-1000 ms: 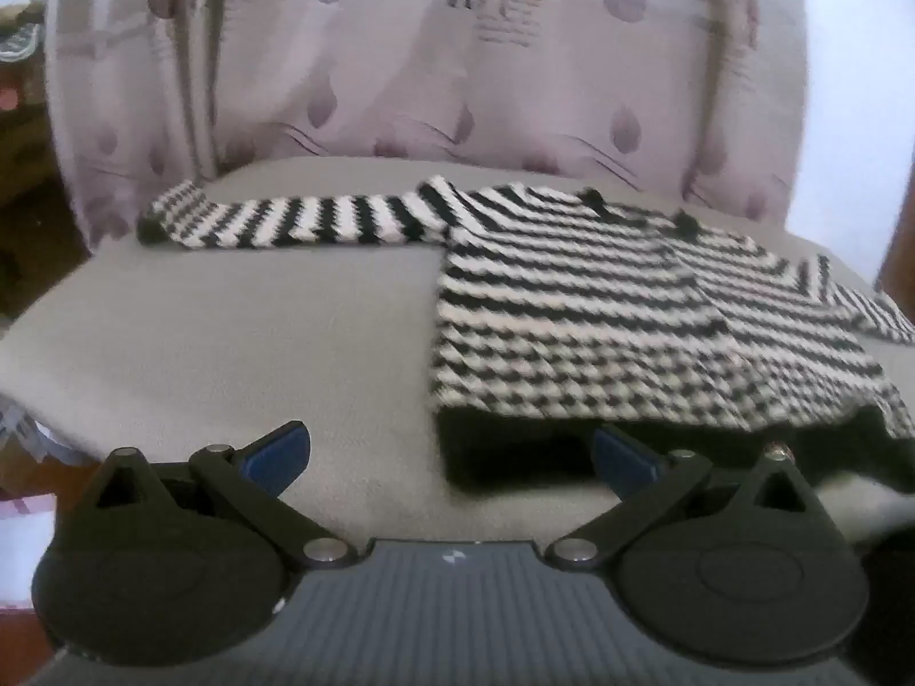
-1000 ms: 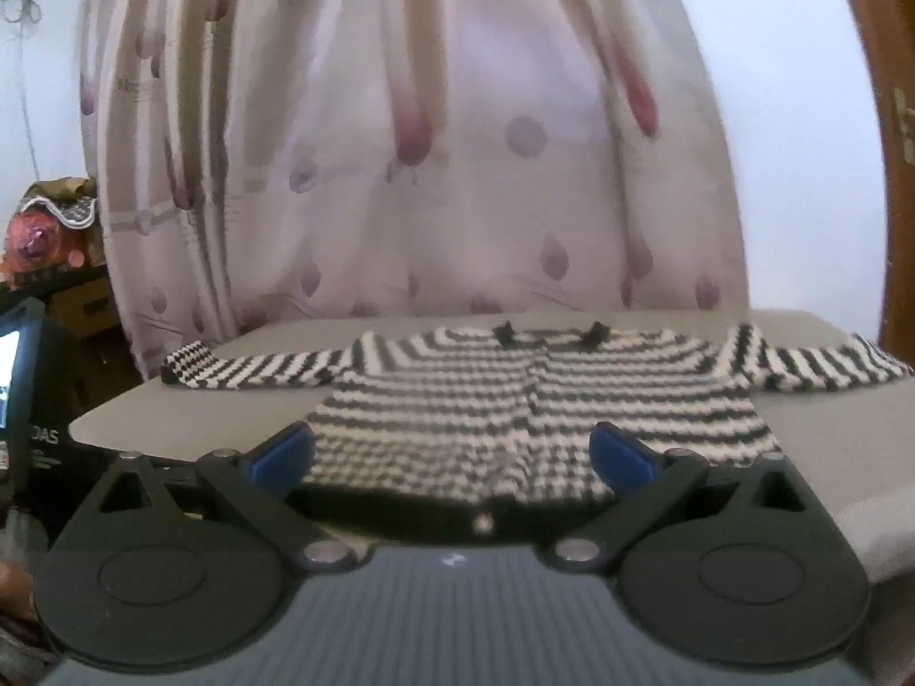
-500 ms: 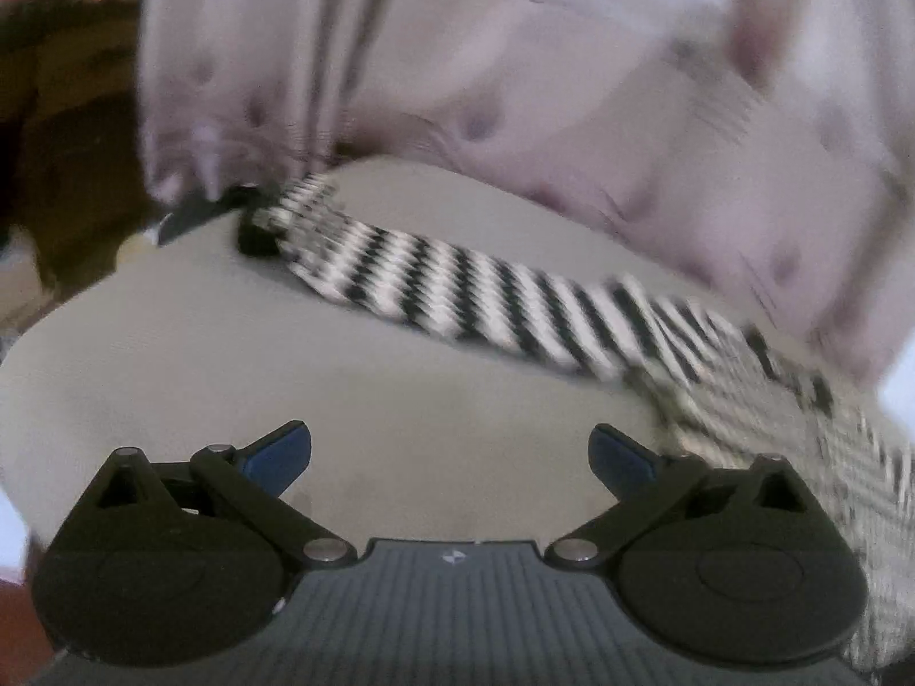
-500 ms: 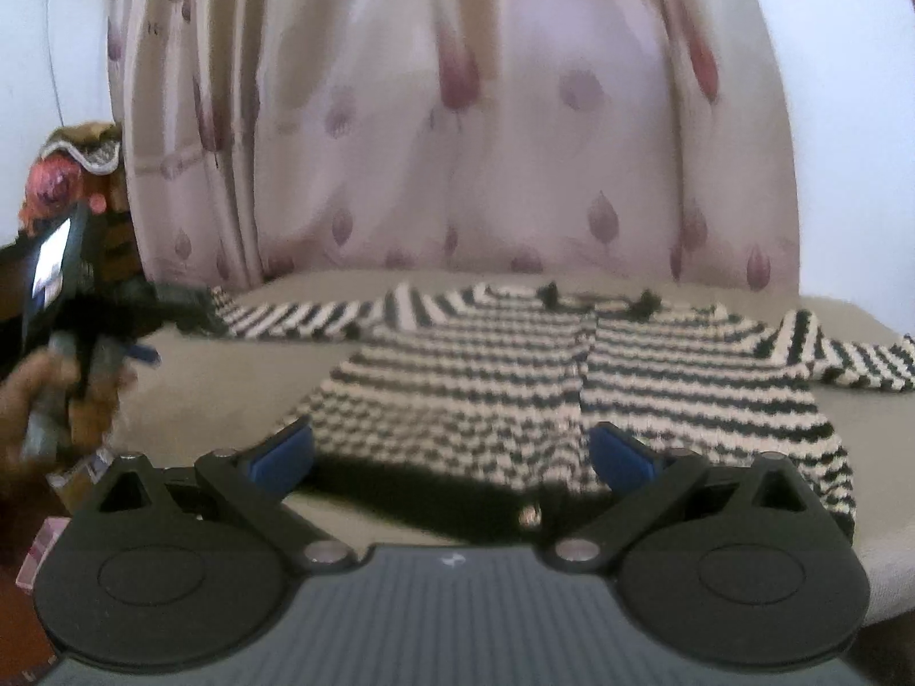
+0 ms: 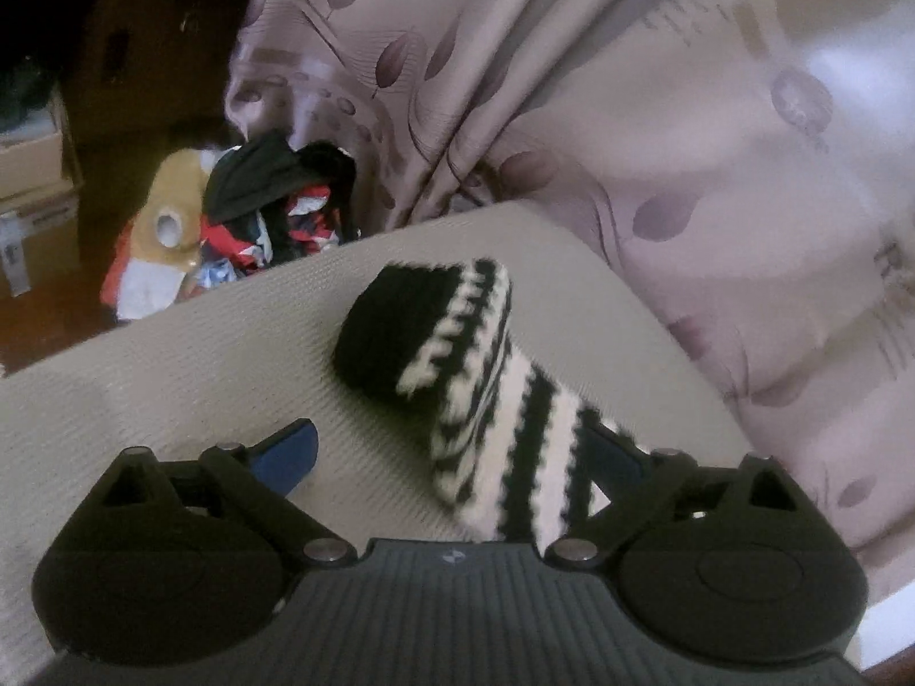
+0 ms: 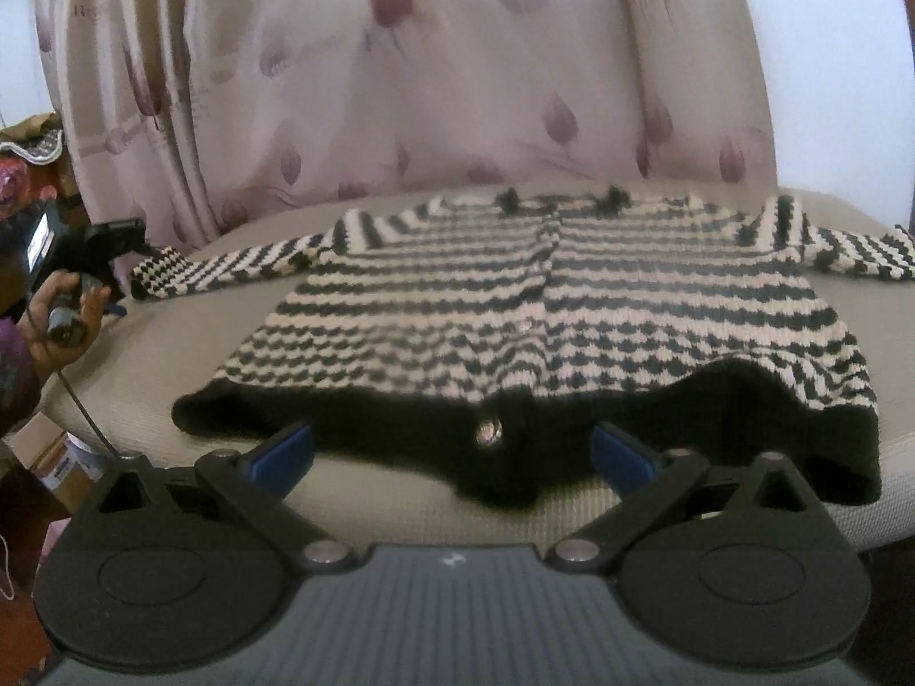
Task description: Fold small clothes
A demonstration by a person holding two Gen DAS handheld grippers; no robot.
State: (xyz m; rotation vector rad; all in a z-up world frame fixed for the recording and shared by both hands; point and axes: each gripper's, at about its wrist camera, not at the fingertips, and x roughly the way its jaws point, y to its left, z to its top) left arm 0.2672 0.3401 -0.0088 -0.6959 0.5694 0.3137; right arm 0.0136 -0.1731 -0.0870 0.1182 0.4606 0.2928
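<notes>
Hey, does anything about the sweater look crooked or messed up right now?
Mostly fine: the striped cardigan lies flat and buttoned on the grey cushion. Its black hem is wavy and bunched near the middle, and the sleeve cuff sits between the open left gripper fingers, not yet folded in.

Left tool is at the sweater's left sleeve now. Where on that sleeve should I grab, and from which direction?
Grip the black cuff at the free end of the striped sleeve. It lies flat on the grey table, so bring the open left tool in low from the outer end, one finger under the cuff edge.
</notes>
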